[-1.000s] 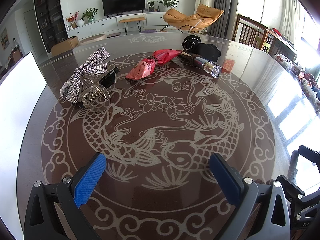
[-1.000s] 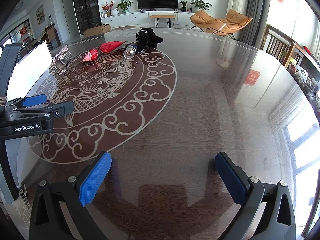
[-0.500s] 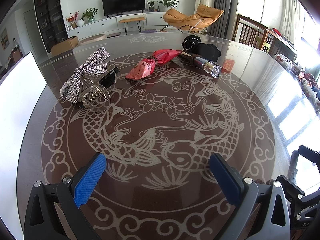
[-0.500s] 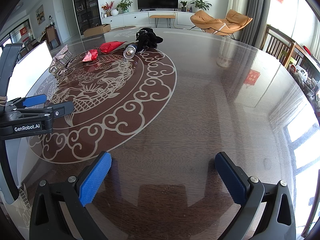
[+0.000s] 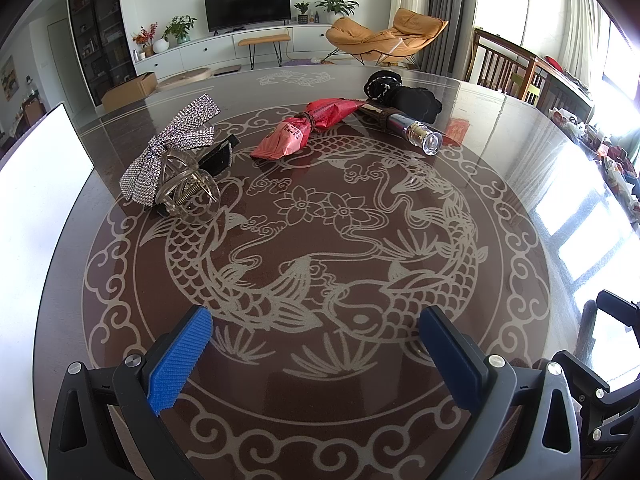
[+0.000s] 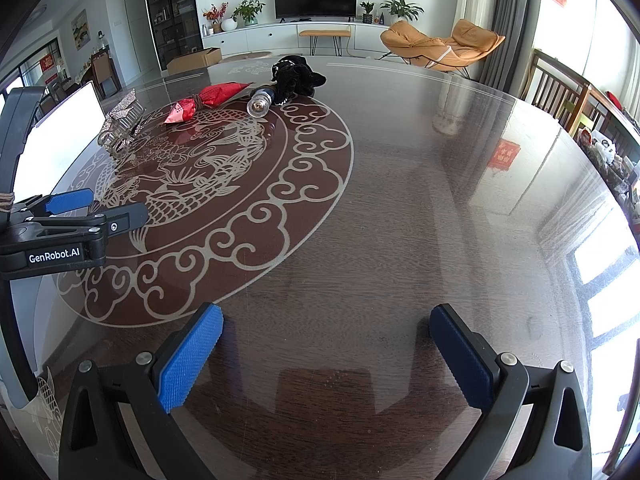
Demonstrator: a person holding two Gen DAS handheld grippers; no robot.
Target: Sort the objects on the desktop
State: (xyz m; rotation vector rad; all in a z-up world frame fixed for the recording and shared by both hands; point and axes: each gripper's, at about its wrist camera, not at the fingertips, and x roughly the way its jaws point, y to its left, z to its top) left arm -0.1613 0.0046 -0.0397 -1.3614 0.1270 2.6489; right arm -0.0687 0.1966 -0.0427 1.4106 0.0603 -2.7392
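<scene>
— Where do the two claws stand?

— The left claw (image 5: 316, 356) hovers low over the near part of the round bench (image 5: 520, 152), blue pads spread wide, nothing between them. The right claw (image 6: 326, 354) is just the same — jaws wide apart, empty, above bare dark wood to the right of the fish medallion (image 5: 320, 264) printed on the bench top. From the right wrist view the left claw (image 6: 92, 208) shows side-on at the left edge.

— And the things to sort?

— All at the far side of the medallion, well apart from both claws. At far left lies a rhinestone bow (image 5: 176, 144), and touching its near end is a clear claw-style hair clip (image 5: 188, 188) with a spring in the middle; a black clip (image 5: 218, 156) lies under or just behind them. To the right is a red wrapped packet (image 5: 304, 128), tied at its waist. Next to it a flashlight (image 5: 412, 130) lies on its side, lens toward the camera, with a black strap or pouch bundle (image 5: 404, 94) at its far end — whether they are joined I cannot tell.

— Anything else on the bench?

— A white board (image 5: 36, 208) at the left rim. Beyond the bench, a television (image 5: 247, 5) and an orange lounge chair (image 5: 384, 36).
</scene>
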